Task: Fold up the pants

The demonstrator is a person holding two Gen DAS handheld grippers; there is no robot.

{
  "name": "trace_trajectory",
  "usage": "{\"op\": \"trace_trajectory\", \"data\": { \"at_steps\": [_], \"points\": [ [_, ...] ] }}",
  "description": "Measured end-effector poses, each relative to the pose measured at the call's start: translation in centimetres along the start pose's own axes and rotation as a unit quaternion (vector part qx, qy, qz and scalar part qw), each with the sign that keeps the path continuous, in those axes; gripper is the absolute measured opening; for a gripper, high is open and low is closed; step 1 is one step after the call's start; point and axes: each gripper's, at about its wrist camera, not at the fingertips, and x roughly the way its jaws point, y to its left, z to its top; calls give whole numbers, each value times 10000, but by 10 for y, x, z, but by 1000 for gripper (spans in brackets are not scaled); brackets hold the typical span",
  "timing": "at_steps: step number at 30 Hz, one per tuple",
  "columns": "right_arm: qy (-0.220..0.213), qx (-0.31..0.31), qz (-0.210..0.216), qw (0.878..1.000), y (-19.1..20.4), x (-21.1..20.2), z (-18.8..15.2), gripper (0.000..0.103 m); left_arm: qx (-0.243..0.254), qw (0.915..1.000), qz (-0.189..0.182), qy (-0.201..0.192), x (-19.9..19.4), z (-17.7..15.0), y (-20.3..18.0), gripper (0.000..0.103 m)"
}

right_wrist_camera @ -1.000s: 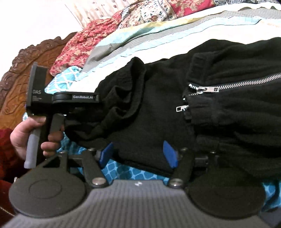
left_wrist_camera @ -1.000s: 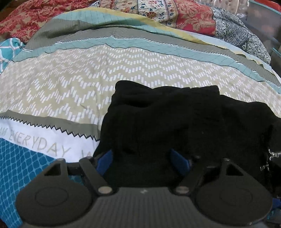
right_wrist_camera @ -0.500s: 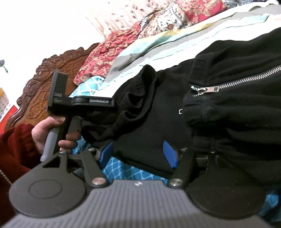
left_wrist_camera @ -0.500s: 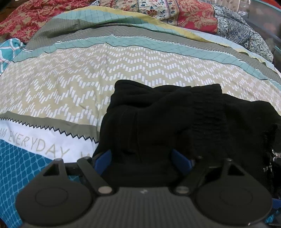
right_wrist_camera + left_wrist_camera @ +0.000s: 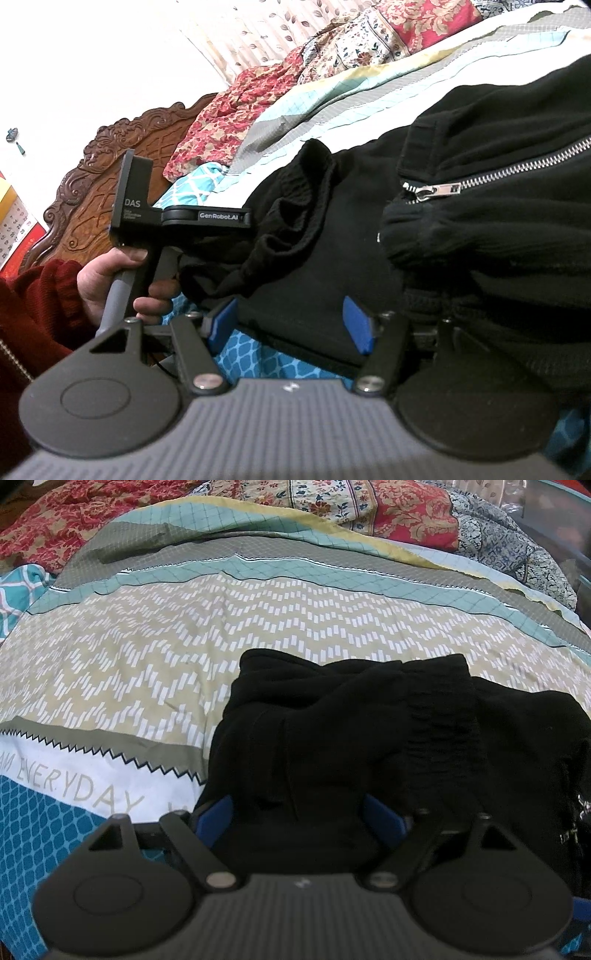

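The black pants (image 5: 351,746) are lying bunched on the bed, soft and fleecy, with thick rumpled folds and a ribbed, gathered band running across the top of the heap. A silver metal zipper (image 5: 439,190) is glinting along one fold, its pull lying flat against the dark cloth. Under them the bedspread (image 5: 147,657) is showing smooth printed cotton: pale tan with white zigzag dashes, teal and grey stripes, a white band with grey lettering, and a blue patch of honeycomb shapes. Red floral quilts (image 5: 406,513) are lying crumpled at the far side, and a carved wooden headboard (image 5: 96,177) is curving up behind.

The left gripper (image 5: 297,812) is pointing steeply down into the pile. Its blue fingers (image 5: 214,814) are standing wide apart and have just been opening further, with a fat fold of the pants filling the gap between them; I cannot tell whether the pads are pressing on it. A hand (image 5: 110,280) in a red knitted sleeve (image 5: 40,302) is holding its handle.

The right gripper (image 5: 291,323) is sitting low at the near edge of the pants. Its blue fingers (image 5: 356,325) are spread, the hem lying between them over the honeycomb cloth, with the left pad clear of the fabric.
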Motion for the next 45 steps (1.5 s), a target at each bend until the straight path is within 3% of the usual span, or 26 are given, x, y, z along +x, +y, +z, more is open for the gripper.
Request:
{"op": "trace_trajectory", "data": {
  "at_steps": [17, 23, 27, 29, 32, 34, 38, 40, 45],
  "points": [
    [9, 157, -578, 9982, 20, 10, 0, 66, -74, 10000, 14, 4, -15, 0, -5, 81],
    [-23, 236, -988, 9948, 37, 8, 2, 66, -280, 9980, -509, -244, -58, -13, 13, 81],
    [-551, 192, -608, 9964, 60, -9, 14, 66, -357, 9981, -409, -299, -79, -16, 24, 81],
    [-693, 231, -579, 9956, 68, -10, 23, 64, -236, 9990, -228, -319, -83, -18, 24, 81],
    [-617, 338, -780, 9945, 70, -1, 28, 51, -189, 9995, -115, -242, -79, -21, 26, 81],
    [-387, 472, -992, 9932, 67, 10, 24, 42, -186, 9996, -88, -180, -76, -25, 26, 82],
    [374, 949, -1743, 9794, 48, 32, 13, 36, -78, 9998, -23, -164, -74, -32, 24, 82],
    [307, 1076, -1708, 9789, 46, 29, 11, 37, -74, 9998, -12, -171, -74, -33, 23, 82],
    [-5, 638, -1609, 9849, 64, 19, 16, 37, -63, 9998, 14, -186, -73, -34, 23, 83]
  ]
}}
